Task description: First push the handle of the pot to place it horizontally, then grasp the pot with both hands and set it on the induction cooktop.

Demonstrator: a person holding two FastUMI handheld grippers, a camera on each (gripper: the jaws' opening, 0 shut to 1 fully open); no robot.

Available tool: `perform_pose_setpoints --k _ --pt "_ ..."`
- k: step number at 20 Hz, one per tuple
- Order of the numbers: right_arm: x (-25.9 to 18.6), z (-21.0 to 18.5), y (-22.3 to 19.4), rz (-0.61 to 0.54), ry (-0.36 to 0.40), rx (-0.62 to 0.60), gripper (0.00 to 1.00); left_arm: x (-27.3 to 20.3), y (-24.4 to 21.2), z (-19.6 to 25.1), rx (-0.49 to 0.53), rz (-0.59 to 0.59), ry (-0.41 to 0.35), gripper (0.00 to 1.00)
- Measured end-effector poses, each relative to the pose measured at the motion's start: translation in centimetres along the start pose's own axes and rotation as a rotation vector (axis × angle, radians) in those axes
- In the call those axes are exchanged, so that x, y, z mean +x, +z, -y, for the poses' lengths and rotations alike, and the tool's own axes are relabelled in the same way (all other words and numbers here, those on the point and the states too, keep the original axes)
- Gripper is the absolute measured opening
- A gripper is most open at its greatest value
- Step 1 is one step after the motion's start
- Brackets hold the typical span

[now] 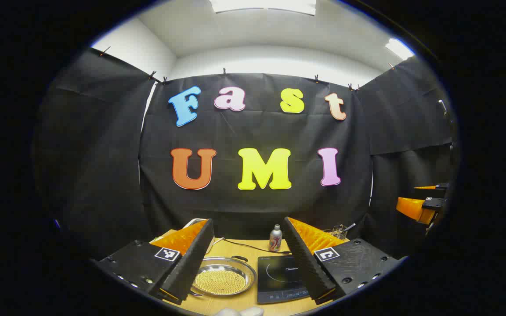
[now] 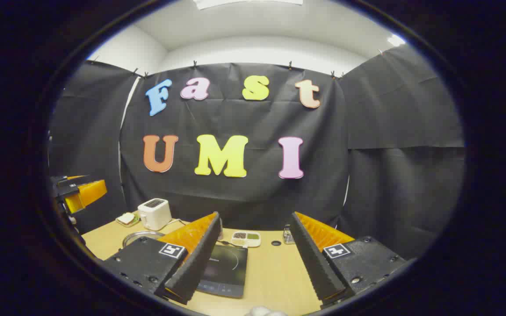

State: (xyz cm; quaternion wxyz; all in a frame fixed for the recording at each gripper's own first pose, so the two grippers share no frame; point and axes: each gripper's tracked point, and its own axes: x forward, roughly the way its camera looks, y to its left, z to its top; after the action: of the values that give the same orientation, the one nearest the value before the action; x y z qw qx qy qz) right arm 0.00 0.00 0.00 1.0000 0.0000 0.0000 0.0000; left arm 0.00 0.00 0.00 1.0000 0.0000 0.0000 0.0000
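In the left gripper view a shallow steel pot (image 1: pixel 222 275) full of small yellow grains sits on the wooden table (image 1: pixel 240 303), low between my left gripper's fingers. A dark loop handle (image 1: pixel 238 258) shows at its far rim. The black induction cooktop (image 1: pixel 281 277) lies flat just right of the pot. My left gripper (image 1: pixel 248 223) hangs open above both, touching nothing. The right gripper (image 1: pixel 416 198) is off at the far right edge. In the right gripper view my right gripper (image 2: pixel 255 217) is open over the cooktop (image 2: pixel 224 268), and the pot's rim (image 2: pixel 135 237) peeks out at left.
A small bottle (image 1: pixel 275 238) stands behind the cooktop, a cable beside it. A wire holder (image 1: pixel 340 230) sits at the back right. A white toaster (image 2: pixel 154 213), a plate of food (image 2: pixel 126 218) and a small divided dish (image 2: pixel 245 238) line the table's back. The left gripper (image 2: pixel 79 191) hovers at far left.
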Motion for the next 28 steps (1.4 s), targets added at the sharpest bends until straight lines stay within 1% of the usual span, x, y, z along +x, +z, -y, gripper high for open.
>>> perform_pose_setpoints --k 1,2,3,4,5,6,7,8,15,16,17,18,19,20,21,22,24,25,26,27,28 --pt "-0.1 -0.1 -0.2 -0.002 -0.002 0.002 0.98 -0.1 -0.1 -0.1 -0.002 -0.007 -0.001 0.95" --pt "-0.3 -0.2 -0.1 -0.002 -0.001 0.007 0.98 -0.1 -0.2 -0.3 0.001 -0.011 -0.002 0.84" --pt "-0.3 -0.5 -0.2 -0.002 0.001 0.011 0.98 -0.2 -0.1 -0.5 0.008 -0.007 -0.001 0.95" --pt "-0.4 -0.6 -0.2 -0.004 0.000 0.013 0.98 -0.2 -0.1 -0.6 0.016 -0.006 0.000 0.95" --pt "-0.4 -0.7 -0.4 -0.010 0.003 0.015 0.98 -0.3 -0.1 -0.8 0.019 -0.008 0.002 0.84" --pt "-0.5 -1.0 -0.4 -0.011 0.006 0.016 0.98 -0.3 -0.1 -0.9 0.018 -0.008 0.001 0.95" --pt "-0.5 -1.0 -0.4 -0.012 0.005 0.014 0.98 -0.3 -0.1 -0.9 0.016 -0.007 -0.001 0.84" --pt "-0.6 -1.1 -0.3 -0.012 0.005 0.011 0.98 -0.3 0.0 -1.0 0.015 -0.006 -0.003 0.95" --pt "-0.6 -1.9 0.0 -0.005 0.001 0.012 0.98 -0.1 -0.4 -1.8 0.029 -0.016 -0.004 0.95" --pt "-0.6 -2.0 -0.1 -0.007 0.001 0.011 0.99 -0.2 -0.6 -2.1 0.029 -0.017 -0.001 0.84" --pt "-0.5 -2.1 -0.2 -0.008 0.000 0.010 0.99 -0.2 -0.6 -2.1 0.026 -0.021 -0.001 0.95" --pt "-0.6 -2.1 -0.2 -0.010 0.001 0.009 0.98 -0.1 -0.9 -2.1 0.025 -0.029 -0.005 0.95" --pt "-0.5 -2.3 -0.4 -0.012 0.003 0.009 0.98 -0.1 -1.0 -2.1 0.022 -0.033 -0.011 0.83" --pt "-0.5 -2.4 -0.5 -0.016 0.003 0.007 0.98 0.0 -1.1 -1.9 0.021 -0.035 -0.023 0.92" --pt "-0.5 -2.4 -0.7 -0.021 0.003 0.005 0.98 -0.2 -1.2 -1.8 0.020 -0.041 -0.033 0.79" --pt "-0.5 -2.6 -0.7 -0.024 0.005 0.004 0.98 -0.2 -1.5 -1.5 0.022 -0.052 -0.051 0.75" --pt "-0.4 -2.6 -0.7 -0.026 0.004 0.002 0.98 0.0 -2.3 -1.1 0.022 -0.080 -0.084 0.42" --pt "-0.4 -2.6 -0.8 -0.028 0.004 0.001 0.98 0.0 -2.8 -1.2 0.020 -0.096 -0.088 0.36" --pt "-0.4 -2.6 -0.9 -0.030 0.005 0.000 0.98 0.2 -3.3 -1.6 0.018 -0.111 -0.082 0.18" --pt "-0.3 -2.7 -1.0 -0.032 0.005 0.001 0.98 0.3 -3.9 -1.8 0.015 -0.131 -0.081 0.20" --pt "-0.2 -2.7 -1.0 -0.035 0.006 0.001 0.98 0.3 -4.6 -1.6 0.010 -0.152 -0.095 0.06"
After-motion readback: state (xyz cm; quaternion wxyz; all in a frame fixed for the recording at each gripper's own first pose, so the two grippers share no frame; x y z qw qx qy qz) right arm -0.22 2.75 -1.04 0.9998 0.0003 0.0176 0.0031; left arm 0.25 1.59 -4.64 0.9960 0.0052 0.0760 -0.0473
